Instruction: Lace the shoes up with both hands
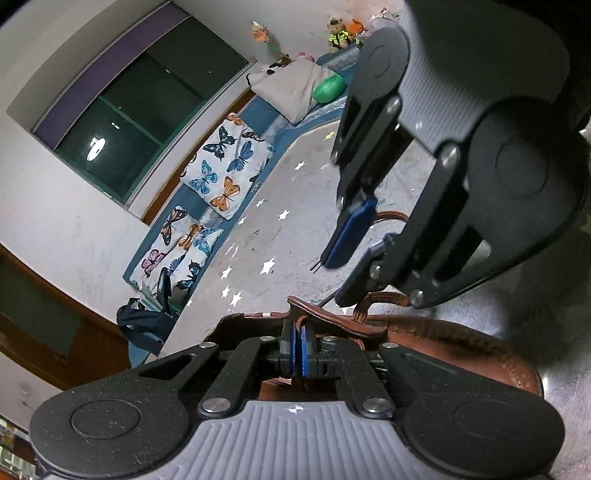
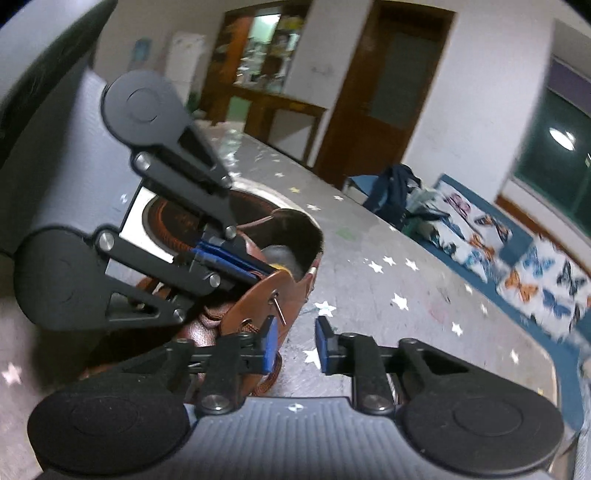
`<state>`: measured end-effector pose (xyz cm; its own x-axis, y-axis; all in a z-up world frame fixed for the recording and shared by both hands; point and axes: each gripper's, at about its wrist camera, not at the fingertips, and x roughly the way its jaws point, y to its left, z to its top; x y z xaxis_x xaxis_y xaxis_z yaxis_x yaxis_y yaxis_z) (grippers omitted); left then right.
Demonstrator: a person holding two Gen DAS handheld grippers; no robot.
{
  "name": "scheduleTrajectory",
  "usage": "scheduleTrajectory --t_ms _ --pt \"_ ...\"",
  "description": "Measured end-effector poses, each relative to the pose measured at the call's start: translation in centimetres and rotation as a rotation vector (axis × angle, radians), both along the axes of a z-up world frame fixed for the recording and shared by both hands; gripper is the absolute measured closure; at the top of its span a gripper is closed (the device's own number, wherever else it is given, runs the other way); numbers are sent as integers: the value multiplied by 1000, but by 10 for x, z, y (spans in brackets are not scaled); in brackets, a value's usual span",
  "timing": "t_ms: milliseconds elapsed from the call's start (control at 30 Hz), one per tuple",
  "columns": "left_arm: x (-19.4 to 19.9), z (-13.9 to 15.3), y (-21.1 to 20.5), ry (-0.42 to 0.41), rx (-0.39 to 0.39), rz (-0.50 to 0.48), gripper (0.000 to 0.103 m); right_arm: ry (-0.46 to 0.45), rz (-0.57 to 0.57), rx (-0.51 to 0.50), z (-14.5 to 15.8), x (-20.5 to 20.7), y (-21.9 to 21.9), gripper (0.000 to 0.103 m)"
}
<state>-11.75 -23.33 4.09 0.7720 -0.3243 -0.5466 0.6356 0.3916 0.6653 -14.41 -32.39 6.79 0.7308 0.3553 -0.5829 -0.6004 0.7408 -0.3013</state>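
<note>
Our left gripper (image 1: 298, 341) clamps the lace (image 1: 364, 306) taut on the brown shoe (image 1: 461, 354); our right gripper (image 2: 294, 345) gapes empty beside it, ready for the loose end

We were in a lived-in home: beyond the grippers lay butterfly-print bedding (image 1: 221, 166) on a blue mat (image 1: 266, 110), stuffed toys (image 1: 338, 33), a dark window (image 1: 147, 103) and wooden doors (image 2: 388, 92).

Two tools (image 1: 297, 350) (image 2: 295, 345), one brown shoe (image 1: 461, 343), perhaps three butterfly cushions (image 1: 225, 166).
</note>
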Motion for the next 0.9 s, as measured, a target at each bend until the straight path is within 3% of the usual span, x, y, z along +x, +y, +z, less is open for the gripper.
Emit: scheduleTrajectory --t_ms 100,367,567,667,900 --pt "-3 0 -1 3 0 -4 97 -45 47 -56 -4 -2 7 98" --pt "-14 4 1 9 -17 -16 95 -116 -49 -99 -7 -2 -7 99" --pt "-14 4 0 2 -19 -13 95 -105 -18 -126 -4 -5 -10 95" --pt "-14 4 0 1 -21 -13 96 -123 37 -154 -2 -11 -3 82" --pt "-15 3 1 -1 -30 -12 95 -167 162 -275 -17 -6 23 82"
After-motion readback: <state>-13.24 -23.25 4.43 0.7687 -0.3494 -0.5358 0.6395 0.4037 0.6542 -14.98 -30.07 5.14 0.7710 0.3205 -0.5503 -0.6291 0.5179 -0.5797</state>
